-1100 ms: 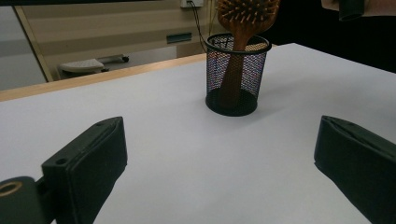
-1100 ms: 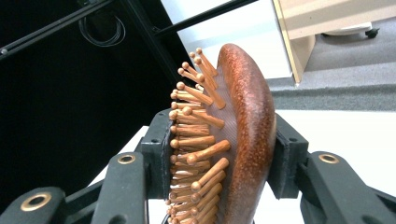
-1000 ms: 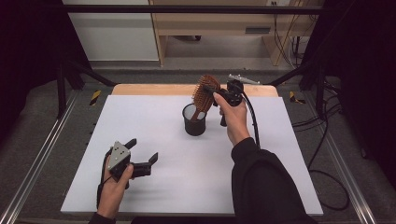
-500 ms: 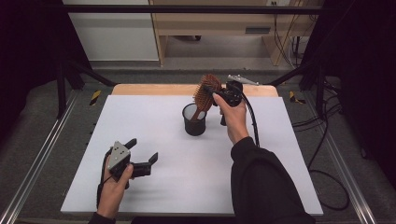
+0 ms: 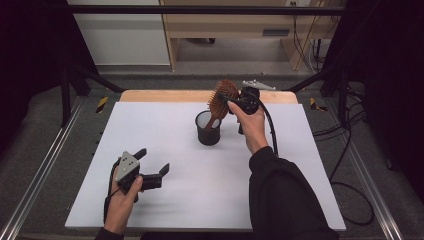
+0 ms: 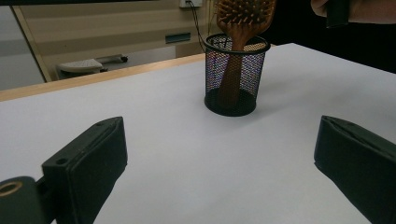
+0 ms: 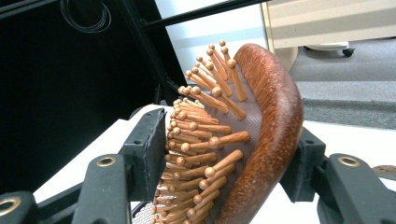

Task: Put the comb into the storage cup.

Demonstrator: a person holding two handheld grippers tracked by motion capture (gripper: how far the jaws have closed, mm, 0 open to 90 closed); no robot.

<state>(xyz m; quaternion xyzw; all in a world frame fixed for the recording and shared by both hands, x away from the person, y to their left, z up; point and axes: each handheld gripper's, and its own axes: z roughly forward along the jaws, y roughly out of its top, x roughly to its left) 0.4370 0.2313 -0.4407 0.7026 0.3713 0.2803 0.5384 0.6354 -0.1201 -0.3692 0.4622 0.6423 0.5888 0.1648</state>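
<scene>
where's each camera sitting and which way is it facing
High view: above the person's side, looking forward and down on the table; both forearms, left gripper, right gripper.
Left gripper view: low over the table, between its open jaws toward the mesh cup.
Right gripper view: along its jaws, which have just been opening around the hairbrush head.
All views share the hairbrush.

You have no readable text, label, brand, number or sign anywhere here: nothing on the hairbrush [image 7: 261, 126], mesh cup [image 6: 236, 74] or tabletop [image 5: 165, 135].
</scene>
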